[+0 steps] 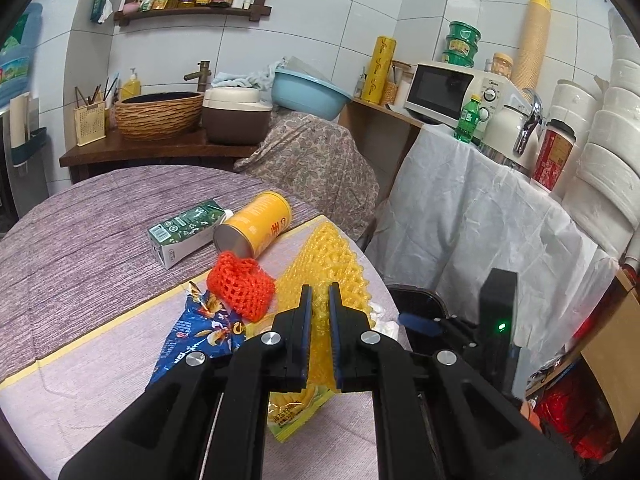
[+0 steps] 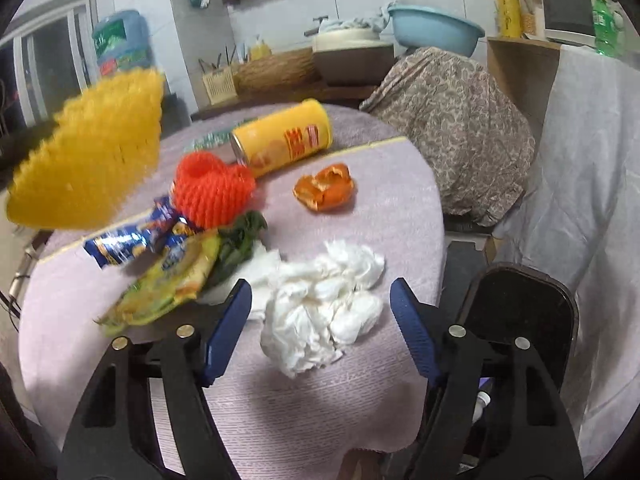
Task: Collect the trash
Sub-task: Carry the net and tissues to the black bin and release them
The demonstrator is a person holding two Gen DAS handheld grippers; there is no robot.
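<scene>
Trash is lying scattered on the round table. Left gripper is pinching the yellow foam net, lifting it at the table's left. Right gripper is hanging with jaws spread around the crumpled white tissue, not pressing it. Farther off, the orange peel, red net and yellow can are lying.

On the round table in front of me lies scattered trash. A crumpled white tissue sits nearest, with orange peel beyond it. A yellow can lies on its side, touching a green-and-white carton. Beside the can rests an orange foam net, next to a blue snack wrapper and a yellow-green wrapper. A yellow foam net is lifted above the table.
</scene>
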